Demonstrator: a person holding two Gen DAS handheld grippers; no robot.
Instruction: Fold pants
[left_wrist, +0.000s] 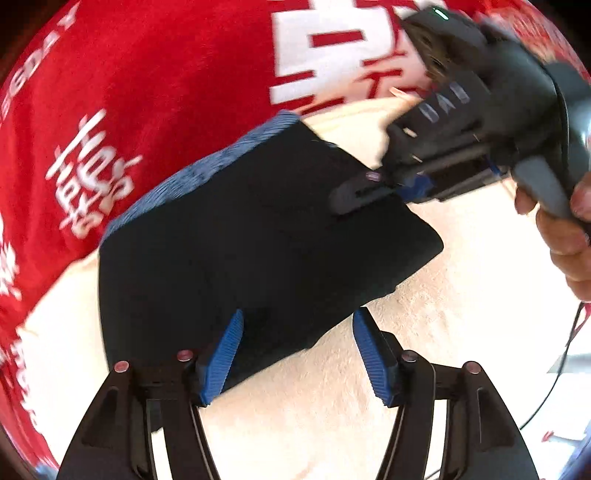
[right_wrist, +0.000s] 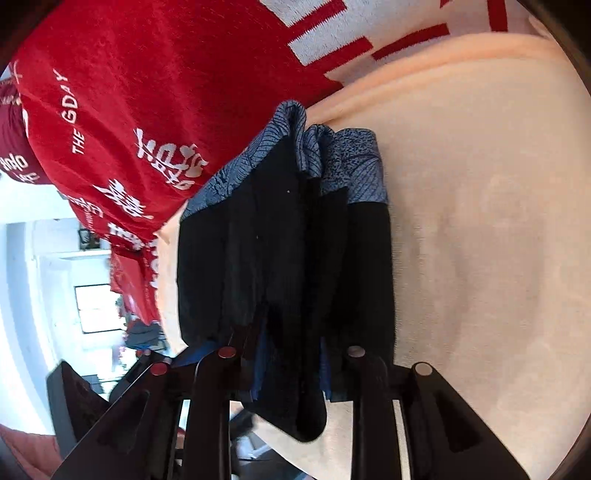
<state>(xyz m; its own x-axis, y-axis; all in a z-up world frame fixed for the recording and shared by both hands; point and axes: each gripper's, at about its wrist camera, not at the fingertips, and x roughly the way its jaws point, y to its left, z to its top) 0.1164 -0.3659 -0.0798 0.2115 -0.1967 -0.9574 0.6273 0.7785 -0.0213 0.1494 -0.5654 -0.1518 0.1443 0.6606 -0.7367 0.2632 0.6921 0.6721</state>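
Note:
The dark navy pants (left_wrist: 240, 240) with a blue patterned waistband (left_wrist: 207, 162) lie folded into a compact block on the cream blanket (left_wrist: 314, 424). My left gripper (left_wrist: 295, 343) is open; its blue left pad (left_wrist: 221, 358) rests over the pants' near corner, the right pad (left_wrist: 373, 358) over the blanket. My right gripper (left_wrist: 365, 192) reaches in from the right onto the pants' far edge. In the right wrist view it (right_wrist: 291, 365) is shut on a thick fold of the pants (right_wrist: 288, 258), the waistband (right_wrist: 332, 162) at the far end.
A red blanket with white lettering (left_wrist: 129, 92) lies behind the cream blanket and shows in the right wrist view (right_wrist: 147, 92) too. A hand (left_wrist: 561, 236) holds the right gripper. A thin cable (left_wrist: 554, 376) hangs at the right. A room shows beyond the bed edge (right_wrist: 74, 295).

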